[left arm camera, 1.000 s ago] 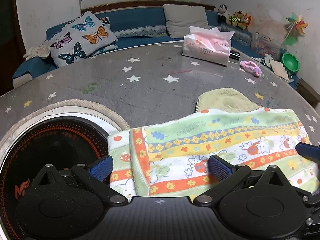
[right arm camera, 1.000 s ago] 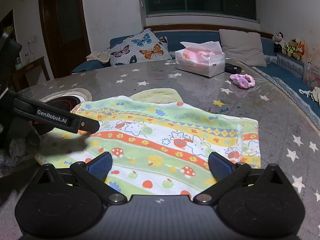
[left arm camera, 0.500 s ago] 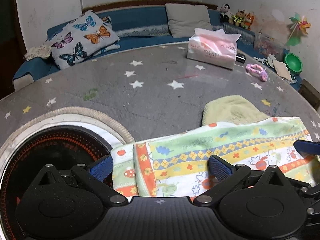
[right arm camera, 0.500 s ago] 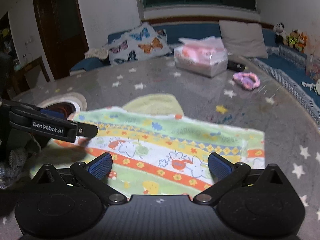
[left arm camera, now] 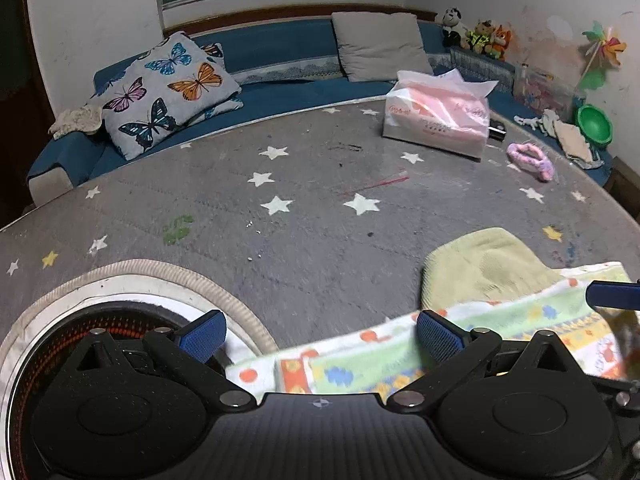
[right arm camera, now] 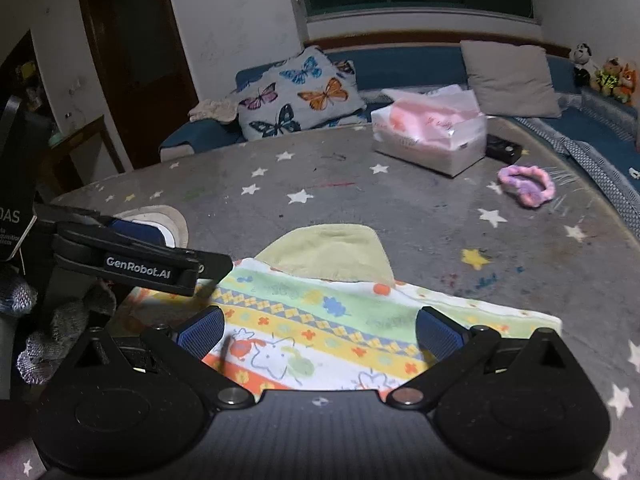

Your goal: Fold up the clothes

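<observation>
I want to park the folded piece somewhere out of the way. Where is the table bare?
Bare table lies between the patterned cloth and the tissue pack, and left toward the butterfly pillow. It is crowded by the round burner, the yellow cloth and the pink scrunchie.

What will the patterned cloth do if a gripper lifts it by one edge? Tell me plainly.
The patterned cloth will probably sag and drape rather than hold its shape: it lies flat and limp on the table. It looks thin, so likely light. Its end nearest the left wrist camera is already doubled over, so layers may slide apart.
</observation>
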### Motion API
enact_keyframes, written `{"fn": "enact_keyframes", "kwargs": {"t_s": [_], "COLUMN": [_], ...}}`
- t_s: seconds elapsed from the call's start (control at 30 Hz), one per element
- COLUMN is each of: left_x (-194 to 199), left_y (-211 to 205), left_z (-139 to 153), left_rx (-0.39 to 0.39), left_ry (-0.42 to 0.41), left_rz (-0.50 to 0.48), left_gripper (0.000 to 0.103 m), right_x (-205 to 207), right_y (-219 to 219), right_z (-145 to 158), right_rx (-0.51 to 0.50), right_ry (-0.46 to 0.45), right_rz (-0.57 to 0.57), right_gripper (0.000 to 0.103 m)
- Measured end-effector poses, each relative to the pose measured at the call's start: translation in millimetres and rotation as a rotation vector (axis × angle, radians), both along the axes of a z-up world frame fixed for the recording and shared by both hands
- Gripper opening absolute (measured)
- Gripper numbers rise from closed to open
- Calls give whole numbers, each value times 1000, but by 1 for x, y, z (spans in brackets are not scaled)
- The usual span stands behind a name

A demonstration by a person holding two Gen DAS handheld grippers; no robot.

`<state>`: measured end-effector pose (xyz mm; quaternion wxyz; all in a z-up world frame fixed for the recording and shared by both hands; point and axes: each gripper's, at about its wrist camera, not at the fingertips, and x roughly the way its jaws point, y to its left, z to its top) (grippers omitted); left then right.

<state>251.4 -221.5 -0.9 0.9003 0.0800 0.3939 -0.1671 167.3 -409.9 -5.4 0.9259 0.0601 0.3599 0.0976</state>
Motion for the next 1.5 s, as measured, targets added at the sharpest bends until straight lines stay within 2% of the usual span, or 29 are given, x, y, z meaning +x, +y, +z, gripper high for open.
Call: {"fn": "enact_keyframes", "kwargs": {"t_s": [0.17, 0.43, 0.8, 1.0, 1.2, 1.4, 1.5], "left_x": [2, 5, -50, -80, -98, -107, -110], "left_y": [2, 5, 24, 36, 46, 53, 52], "left_z": [-1, -1, 3, 0, -6, 0, -5], "left_rx": [5, 13, 29, 25, 21, -9, 13], "left_ry": [3, 9, -44, -62, -83, -91, -94], "left_rz": [5, 12, -34, -31, -16, 3, 6], "left_gripper": [103, 103, 103, 103, 103, 103, 103], "right_x": [11, -5, -43, -66, -89, -107, -114], "right_y": [2, 4, 40, 52, 45, 28, 21], "right_z": [-8, 8, 0, -4, -3, 0, -6], "right_rx": [-18, -45, -175, -202, -182, -124, -115], "right_ry": [16, -6, -23, -25, -30, -35, -22], "right_rz": [6, -10, 44, 60, 38, 0, -24], "right_gripper": [103, 103, 103, 103, 103, 103, 103]}}
